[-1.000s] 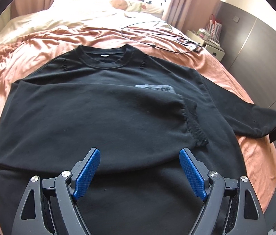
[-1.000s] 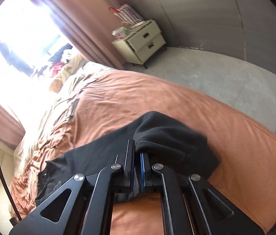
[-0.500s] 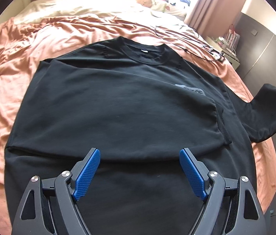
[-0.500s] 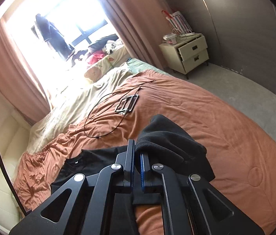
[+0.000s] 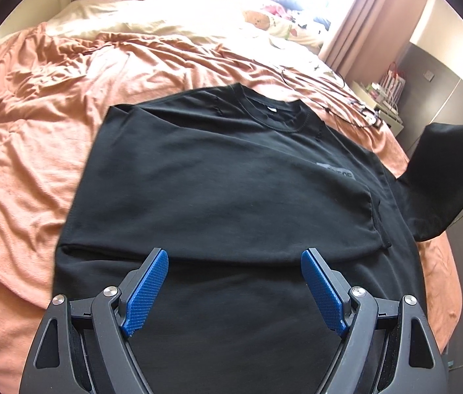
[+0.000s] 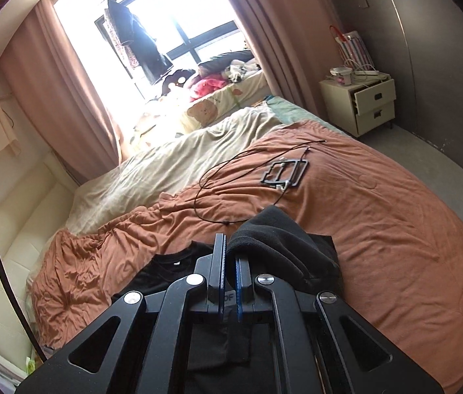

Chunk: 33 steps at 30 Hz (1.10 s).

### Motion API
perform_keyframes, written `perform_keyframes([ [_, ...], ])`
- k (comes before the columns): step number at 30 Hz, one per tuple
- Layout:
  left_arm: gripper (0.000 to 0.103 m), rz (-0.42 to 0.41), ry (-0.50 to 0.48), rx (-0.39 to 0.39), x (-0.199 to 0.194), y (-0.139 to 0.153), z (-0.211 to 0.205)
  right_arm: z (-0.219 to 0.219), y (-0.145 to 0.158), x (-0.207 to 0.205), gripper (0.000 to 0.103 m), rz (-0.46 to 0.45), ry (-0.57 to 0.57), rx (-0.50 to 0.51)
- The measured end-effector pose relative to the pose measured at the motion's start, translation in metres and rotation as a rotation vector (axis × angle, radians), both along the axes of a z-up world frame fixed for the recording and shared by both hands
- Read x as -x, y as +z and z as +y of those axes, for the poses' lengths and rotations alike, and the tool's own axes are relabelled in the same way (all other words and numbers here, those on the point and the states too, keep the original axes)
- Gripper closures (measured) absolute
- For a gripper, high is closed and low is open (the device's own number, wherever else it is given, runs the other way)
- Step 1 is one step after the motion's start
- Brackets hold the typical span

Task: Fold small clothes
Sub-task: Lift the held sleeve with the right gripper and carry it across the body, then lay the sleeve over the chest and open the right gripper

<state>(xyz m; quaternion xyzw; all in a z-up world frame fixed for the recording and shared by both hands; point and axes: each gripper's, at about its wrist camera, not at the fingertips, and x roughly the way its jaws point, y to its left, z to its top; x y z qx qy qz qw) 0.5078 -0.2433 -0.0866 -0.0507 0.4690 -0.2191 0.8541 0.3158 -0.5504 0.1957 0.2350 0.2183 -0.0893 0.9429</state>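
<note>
- Sweatshirt (image 5: 231,177), one, black: spread face up on the orange bedspread (image 5: 34,151), filling the centre of the left wrist frame; collar toward the top, a small grey chest print at right of centre. One sleeve lies folded across the body; the other sleeve (image 5: 441,177) is raised off the bed at the right edge of the frame.
- Left gripper (image 5: 234,290), one: blue-padded fingers spread wide at the bottom of the frame, above the lower part of the garment, holding nothing.
- Right gripper (image 6: 229,282), one: fingers drawn nearly together on the sleeve cuff (image 6: 280,239), which bunches up above and to the right of them, at lower centre of the right wrist frame.
- Cable (image 6: 218,177), one, black, looped on the bedspread at mid-frame, beside one black metal frame (image 6: 284,172).
- Nightstand (image 6: 362,101), one, cream, at right: two drawers, the upper one ajar, contents not visible; small items and a striped bag (image 6: 351,44) on top.
- Curtains (image 6: 57,92), pink, either side of one bright window at upper centre.
</note>
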Motion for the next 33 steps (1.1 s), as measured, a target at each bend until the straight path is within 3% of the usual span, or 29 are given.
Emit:
perform_keyframes([
  [14,0.018,-0.021,0.004,0.036,-0.010,0.007,0.073,0.071,-0.010,-0.069,0.102,0.027,0.087,0.031],
  [23,0.018,0.003,0.063,0.060,-0.021,-0.003,0.120,0.107,-0.022,-0.114,0.102,0.073,0.151,0.035],
  [33,0.018,0.032,0.078,0.065,-0.021,-0.014,0.136,0.143,-0.078,-0.161,0.101,0.187,0.237,0.024],
])
